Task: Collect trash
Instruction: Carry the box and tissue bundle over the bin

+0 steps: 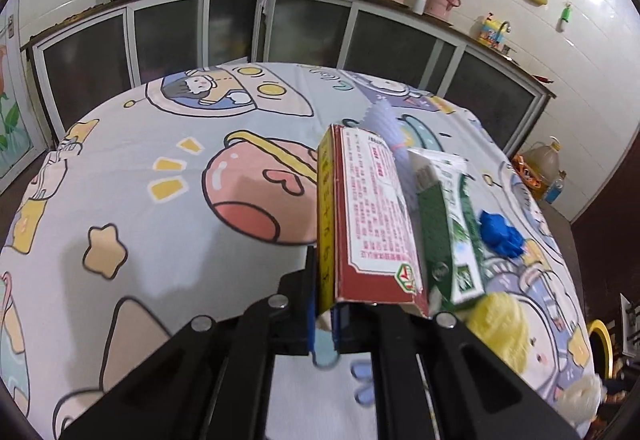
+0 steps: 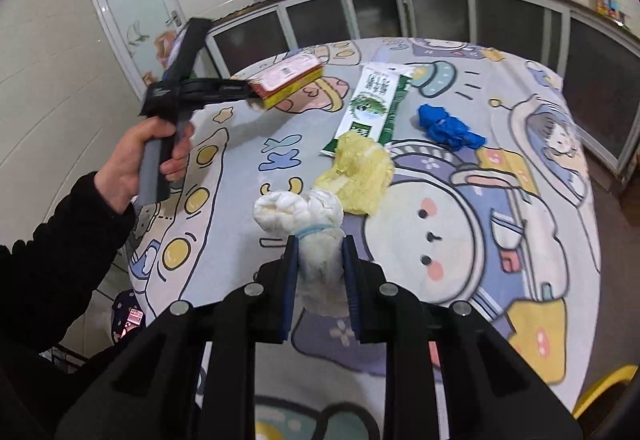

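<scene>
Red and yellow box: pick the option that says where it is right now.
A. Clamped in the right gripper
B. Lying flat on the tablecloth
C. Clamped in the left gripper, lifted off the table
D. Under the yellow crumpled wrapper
C: the left gripper holds the red and yellow box above the tablecloth, while the right gripper grips a white tied bundle.

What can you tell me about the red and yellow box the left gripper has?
The red and yellow box is a flat, elongated cardboard carton: red-bordered white panel of printed text, yellow narrow side with red characters, a small green and red logo near one corner. It looks intact, though the gripped end seems open. The left gripper is shut on that end, holding it clear above the tablecloth. In the right wrist view it sticks out roughly level, pink label up. Only the fingers appear to touch it.
</scene>
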Demonstrator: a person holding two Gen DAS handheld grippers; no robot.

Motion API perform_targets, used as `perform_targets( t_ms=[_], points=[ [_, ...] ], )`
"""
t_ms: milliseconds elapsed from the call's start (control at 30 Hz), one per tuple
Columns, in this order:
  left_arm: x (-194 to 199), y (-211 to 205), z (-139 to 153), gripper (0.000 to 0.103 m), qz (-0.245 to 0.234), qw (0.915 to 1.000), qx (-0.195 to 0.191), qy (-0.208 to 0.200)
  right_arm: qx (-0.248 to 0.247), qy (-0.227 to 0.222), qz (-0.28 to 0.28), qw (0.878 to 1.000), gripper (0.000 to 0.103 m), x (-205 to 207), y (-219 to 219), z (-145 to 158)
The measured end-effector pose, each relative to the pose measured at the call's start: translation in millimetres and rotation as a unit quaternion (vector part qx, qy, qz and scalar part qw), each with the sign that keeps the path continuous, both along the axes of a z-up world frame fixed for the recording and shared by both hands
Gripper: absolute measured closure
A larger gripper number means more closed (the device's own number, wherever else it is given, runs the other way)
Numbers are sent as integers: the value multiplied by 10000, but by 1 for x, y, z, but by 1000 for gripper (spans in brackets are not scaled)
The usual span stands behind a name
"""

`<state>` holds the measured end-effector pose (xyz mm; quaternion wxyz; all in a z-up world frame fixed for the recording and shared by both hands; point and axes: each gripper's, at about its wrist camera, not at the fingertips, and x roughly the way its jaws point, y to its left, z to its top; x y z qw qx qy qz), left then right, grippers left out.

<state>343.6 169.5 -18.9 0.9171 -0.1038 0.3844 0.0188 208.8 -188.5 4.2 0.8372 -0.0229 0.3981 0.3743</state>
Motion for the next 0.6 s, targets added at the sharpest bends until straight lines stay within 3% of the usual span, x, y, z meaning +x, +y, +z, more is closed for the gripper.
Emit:
perform_targets(
  t_ms=[333,600],
  points=[
    [-52,-58,22,98,-628,9977,65,-244,182,8,-849,9962,82,-27,-74,-2],
    [-69,-153,34,98,-1615,9863,-11,-332,292,-155,-1984,9796,82,-56,-164,3]
  ],
)
